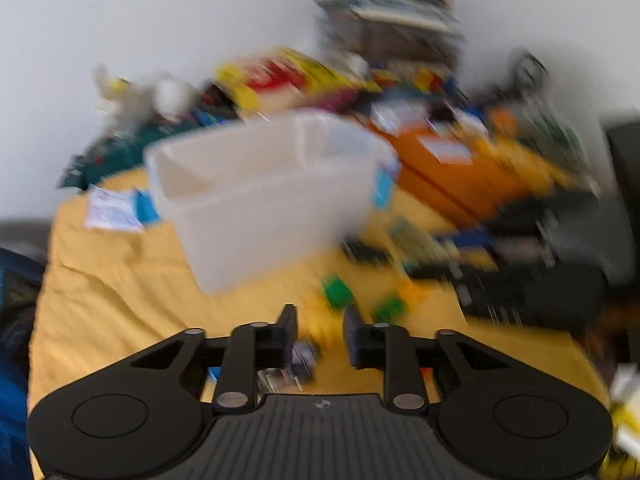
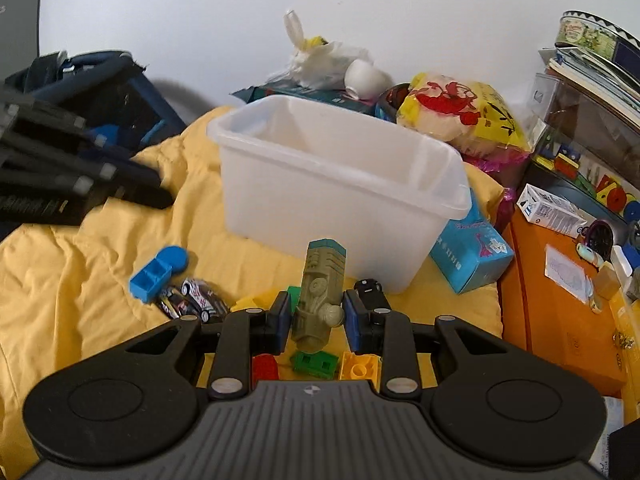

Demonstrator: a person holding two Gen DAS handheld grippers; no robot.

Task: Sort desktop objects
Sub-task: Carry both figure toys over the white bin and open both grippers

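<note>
My right gripper (image 2: 317,312) is shut on an olive-green toy figure (image 2: 320,292) with a teal top and holds it upright just in front of the white plastic bin (image 2: 332,184). Below it lie a red brick (image 2: 265,366), a green brick (image 2: 315,363) and a yellow brick (image 2: 359,367). Toy cars (image 2: 192,298) and a blue toy piece (image 2: 158,268) lie to the left. The left wrist view is blurred; my left gripper (image 1: 320,322) is open and empty above the yellow cloth (image 1: 120,280), with the bin (image 1: 264,196) ahead and green bricks (image 1: 338,290) near it.
A blue tissue box (image 2: 470,256) leans by the bin's right side. An orange box (image 2: 560,312) with small items stands at right. A yellow bag (image 2: 460,116), white plastic bag (image 2: 320,60) and book stack (image 2: 592,68) crowd the back. The other gripper's black body (image 2: 60,172) is at left.
</note>
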